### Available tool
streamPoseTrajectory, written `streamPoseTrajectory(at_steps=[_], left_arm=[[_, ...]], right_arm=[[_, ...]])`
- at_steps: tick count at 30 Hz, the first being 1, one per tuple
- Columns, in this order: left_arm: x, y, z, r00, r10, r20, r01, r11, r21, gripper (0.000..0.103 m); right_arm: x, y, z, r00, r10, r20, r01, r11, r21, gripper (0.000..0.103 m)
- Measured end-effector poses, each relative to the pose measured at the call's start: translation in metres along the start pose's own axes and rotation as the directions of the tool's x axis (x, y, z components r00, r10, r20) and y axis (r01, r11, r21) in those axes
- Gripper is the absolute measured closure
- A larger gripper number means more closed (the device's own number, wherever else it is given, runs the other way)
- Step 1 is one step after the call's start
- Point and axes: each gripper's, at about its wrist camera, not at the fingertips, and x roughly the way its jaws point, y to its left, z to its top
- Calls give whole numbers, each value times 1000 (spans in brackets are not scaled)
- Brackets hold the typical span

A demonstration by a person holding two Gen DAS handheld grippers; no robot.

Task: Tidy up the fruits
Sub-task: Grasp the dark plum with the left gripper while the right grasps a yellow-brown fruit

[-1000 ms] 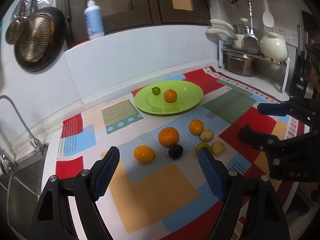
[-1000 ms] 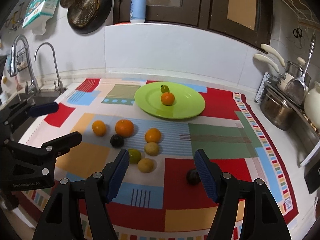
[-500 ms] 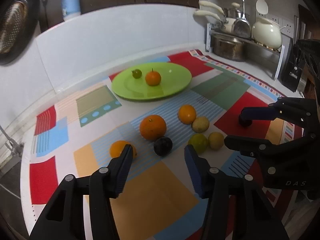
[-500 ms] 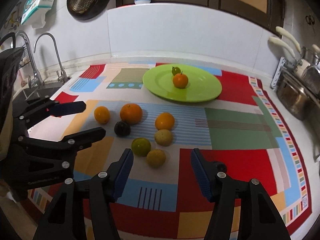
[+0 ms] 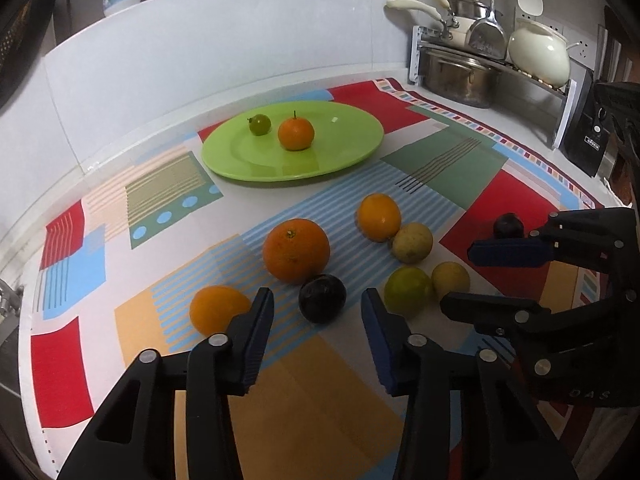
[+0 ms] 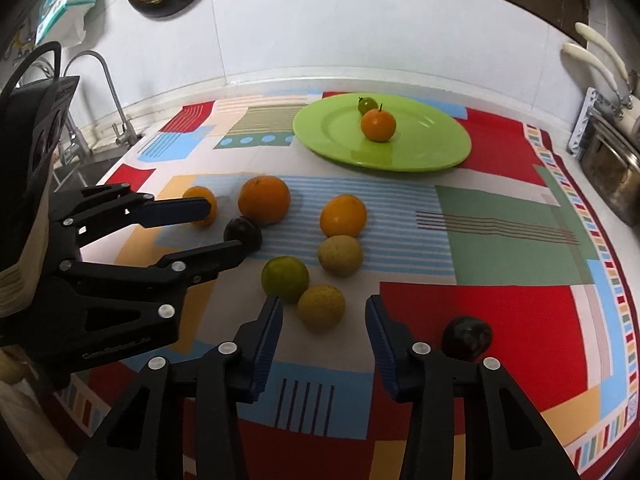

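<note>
A green plate (image 5: 344, 140) (image 6: 432, 148) holds a small orange (image 5: 296, 133) and a small green fruit (image 5: 259, 124). Loose fruit lies on the patterned mat: a large orange (image 5: 296, 250), two smaller oranges (image 5: 218, 308) (image 5: 378, 217), a dark plum (image 5: 322, 298), a green citrus (image 5: 408, 292) and two yellowish fruits (image 5: 412, 242) (image 5: 450, 280). My left gripper (image 5: 317, 306) is open, its jaws either side of the dark plum. My right gripper (image 6: 325, 314) is open, just in front of a yellow fruit (image 6: 321, 307). A second plum (image 6: 466, 338) lies to its right.
A rack with pots and a cream kettle (image 5: 540, 56) stands at the back right. A sink with a tap (image 6: 100, 92) is at the left. A white backsplash (image 5: 224, 44) runs behind the plate.
Both grippers have moved forward and lower toward the loose fruit. The left gripper's jaws have narrowed and now flank the dark plum.
</note>
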Motion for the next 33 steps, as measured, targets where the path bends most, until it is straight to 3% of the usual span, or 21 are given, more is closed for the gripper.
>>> streamPoseTrajectory(at_steps=[11, 33], left_arm=[[12, 1, -1, 998, -24, -53, 23, 1000, -14, 76], [-31, -6, 7, 1000, -2, 11, 3, 999, -53, 76]], right_arm=[[10, -1, 2, 999, 25, -22, -24, 1000, 9, 74], [-21, -3, 7, 998, 21, 62, -23, 999, 33, 74]])
